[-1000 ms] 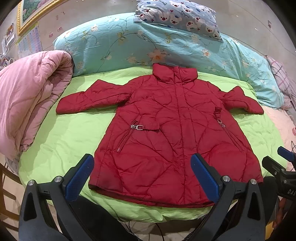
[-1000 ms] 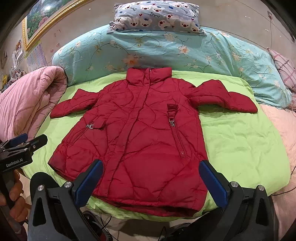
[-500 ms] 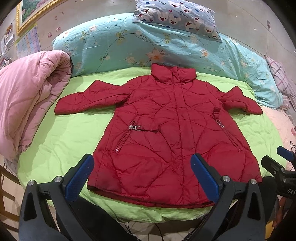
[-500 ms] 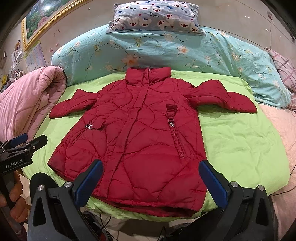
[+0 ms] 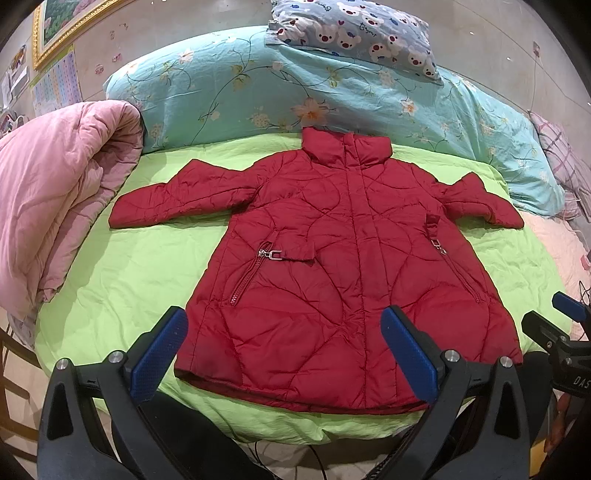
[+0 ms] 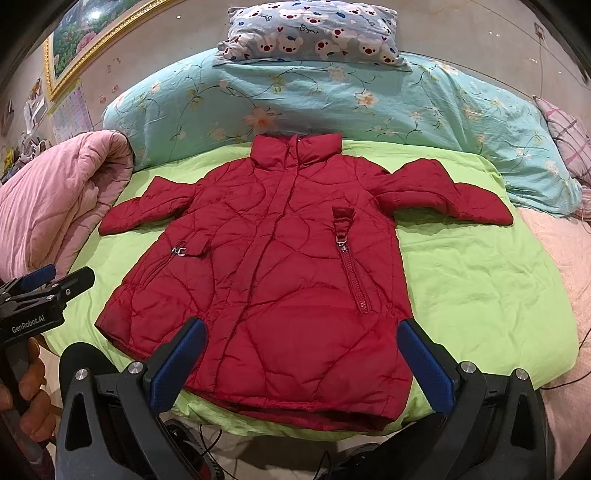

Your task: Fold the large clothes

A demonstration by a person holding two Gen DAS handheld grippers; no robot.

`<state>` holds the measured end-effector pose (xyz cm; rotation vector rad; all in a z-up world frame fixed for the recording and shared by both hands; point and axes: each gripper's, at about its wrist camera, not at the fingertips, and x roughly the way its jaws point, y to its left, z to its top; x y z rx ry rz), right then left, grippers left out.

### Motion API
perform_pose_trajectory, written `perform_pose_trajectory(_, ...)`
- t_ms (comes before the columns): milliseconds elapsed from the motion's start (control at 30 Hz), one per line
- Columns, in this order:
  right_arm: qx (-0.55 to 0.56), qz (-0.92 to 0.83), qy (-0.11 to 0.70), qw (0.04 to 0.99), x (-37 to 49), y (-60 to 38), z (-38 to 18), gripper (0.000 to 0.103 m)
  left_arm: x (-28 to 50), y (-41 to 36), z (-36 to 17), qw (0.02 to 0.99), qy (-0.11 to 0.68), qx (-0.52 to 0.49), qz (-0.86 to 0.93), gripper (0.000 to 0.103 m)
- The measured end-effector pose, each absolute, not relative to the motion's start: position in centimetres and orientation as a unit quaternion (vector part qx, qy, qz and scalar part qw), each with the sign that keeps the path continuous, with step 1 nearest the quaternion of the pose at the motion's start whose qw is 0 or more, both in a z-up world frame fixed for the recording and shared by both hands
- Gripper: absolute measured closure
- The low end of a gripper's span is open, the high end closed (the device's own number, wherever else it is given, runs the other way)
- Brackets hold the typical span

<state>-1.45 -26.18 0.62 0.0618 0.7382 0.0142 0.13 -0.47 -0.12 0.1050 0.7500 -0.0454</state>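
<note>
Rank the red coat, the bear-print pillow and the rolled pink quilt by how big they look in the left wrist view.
1. Red coat, clearly the largest.
2. Pink quilt, though it is cut off at the frame edge.
3. Bear-print pillow, the smallest; it also lies farthest away, so its true size is uncertain.

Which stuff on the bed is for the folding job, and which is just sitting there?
For the job:
red coat, spread flat
left gripper, open
right gripper, open

Just lying about:
green sheet under the coat
pink quilt
blue flowered duvet
bear pillow
</note>
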Motion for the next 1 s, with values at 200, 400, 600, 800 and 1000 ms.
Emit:
perform_pose_trajectory(200, 0.032, 0.008, 0.358, 0.933, -1.6, -26.4, 0.9, 0.000, 0.1, -0.6, 0.3, 0.931, 0.359, 0.052, -0.023, 0.000)
perform_pose_trajectory(400, 0.034, 0.011, 0.359, 0.933, -1.6, -26.5, 1.0, 0.000, 0.1, -0.5, 0.2, 0.926, 0.373, 0.062, -0.020, 0.000)
perform_pose_trajectory(600, 0.042, 0.013, 0.365, 0.930, -1.4, -26.7, 0.8, 0.000, 0.4, -0.3, 0.1, 0.919, 0.389, 0.047, -0.026, 0.000)
perform_pose_trajectory(800, 0.040, 0.017, 0.375, 0.926, -1.0, -26.8, 0.7, 0.000, 0.6, -0.1, -0.1, 0.928, 0.371, 0.018, -0.036, 0.000)
perform_pose_trajectory(1000, 0.050, 0.013, 0.373, 0.926, -0.2, -27.8, 0.5, 0.000, 1.4, 0.0, -0.4, 0.930, 0.366, 0.000, -0.043, 0.000)
